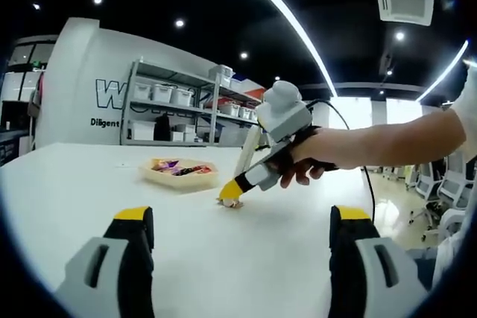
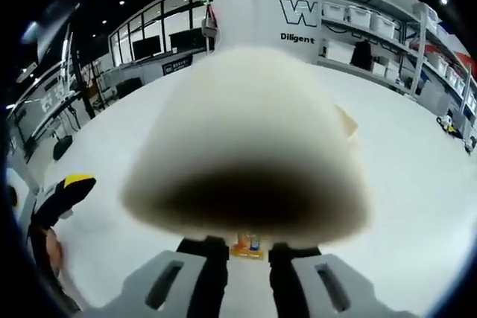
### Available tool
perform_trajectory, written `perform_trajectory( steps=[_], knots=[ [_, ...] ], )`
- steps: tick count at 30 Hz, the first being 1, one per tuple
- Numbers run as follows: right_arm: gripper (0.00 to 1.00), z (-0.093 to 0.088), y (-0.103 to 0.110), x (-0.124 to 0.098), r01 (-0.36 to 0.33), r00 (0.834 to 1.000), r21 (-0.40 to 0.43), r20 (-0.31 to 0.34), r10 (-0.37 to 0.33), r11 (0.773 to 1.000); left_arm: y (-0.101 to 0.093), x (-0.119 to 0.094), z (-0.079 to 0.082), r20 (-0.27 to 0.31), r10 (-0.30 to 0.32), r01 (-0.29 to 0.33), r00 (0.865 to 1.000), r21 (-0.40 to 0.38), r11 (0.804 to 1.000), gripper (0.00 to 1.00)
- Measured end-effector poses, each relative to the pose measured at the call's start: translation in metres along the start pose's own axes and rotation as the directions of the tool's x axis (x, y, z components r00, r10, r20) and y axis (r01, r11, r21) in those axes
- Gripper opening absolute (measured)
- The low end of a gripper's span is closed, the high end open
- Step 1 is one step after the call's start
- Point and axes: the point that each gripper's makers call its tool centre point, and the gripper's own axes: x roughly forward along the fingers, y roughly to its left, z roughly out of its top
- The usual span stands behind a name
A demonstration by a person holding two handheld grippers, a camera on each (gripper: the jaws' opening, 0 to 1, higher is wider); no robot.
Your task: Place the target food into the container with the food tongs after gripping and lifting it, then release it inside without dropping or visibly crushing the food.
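Right tool [image 1: 232,197] held food tongs tip-down on white counter [image 1: 74,191] beside tray [image 1: 179,173] of snacks, left tool [image 1: 242,240] jaws stood wide.

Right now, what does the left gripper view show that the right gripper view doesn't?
Left gripper view: the container of colourful food, and a hand holding the right gripper tip-down at the table by a small food piece. Right gripper view: a blurred cream shape, probably the tongs, close to the lens, and the left gripper with its yellow tip. Both: the white table and shelves of bins.
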Motion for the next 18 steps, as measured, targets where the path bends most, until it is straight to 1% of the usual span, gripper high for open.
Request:
perform_trajectory(
  steps=[3,4,7,9,11,13,15,16,17,18],
  knots=[
    [0.13,0.001,-0.002,0.000,-0.031,1.000,0.054,0.007,0.031,0.998,0.001,0.000,0.000,-0.001,0.001,-0.001,1.000,-0.001,1.000,0.97],
    [0.13,0.005,-0.005,-0.001,-0.038,0.999,0.093,0.030,0.035,0.995,0.001,0.000,0.000,-0.001,0.001,-0.001,1.000,0.000,1.000,0.97],
    [0.13,0.014,-0.010,-0.009,-0.048,0.998,0.107,0.055,0.043,0.993,0.000,0.000,0.000,-0.001,-0.001,0.001,1.000,0.001,1.000,0.97],
    [0.13,0.030,-0.014,-0.015,-0.048,0.995,0.097,0.097,0.039,0.994,0.000,0.000,0.000,0.000,-0.002,0.002,1.000,0.000,1.000,0.97],
    [0.13,0.049,-0.020,-0.024,-0.017,0.989,0.031,0.146,0.012,0.999,0.000,-0.001,0.002,0.007,-0.002,0.002,1.000,0.001,1.000,0.97],
    [0.14,0.060,-0.021,-0.028,-0.026,0.989,0.038,0.149,0.020,0.999,0.000,-0.001,0.003,0.015,0.001,-0.001,1.000,0.002,1.000,0.97],
    [0.14,0.078,-0.025,-0.029,-0.029,0.985,0.049,0.171,0.020,0.998,0.001,-0.001,0.004,0.020,0.001,-0.001,1.000,0.003,1.000,0.97],
    [0.14,0.080,-0.026,-0.028,-0.027,0.985,0.045,0.171,0.019,0.999,0.002,-0.001,0.004,0.016,0.002,-0.002,1.000,-0.003,1.000,0.97],
    [0.14,0.089,-0.030,-0.024,-0.023,0.985,0.043,0.173,0.015,0.999,0.002,-0.001,0.004,0.016,0.003,-0.003,1.000,-0.001,1.000,0.97],
    [0.14,0.091,-0.031,-0.023,-0.022,0.984,0.044,0.176,0.013,0.999,0.002,-0.001,0.004,0.016,0.003,-0.003,1.000,0.003,1.000,0.97]
  ],
)
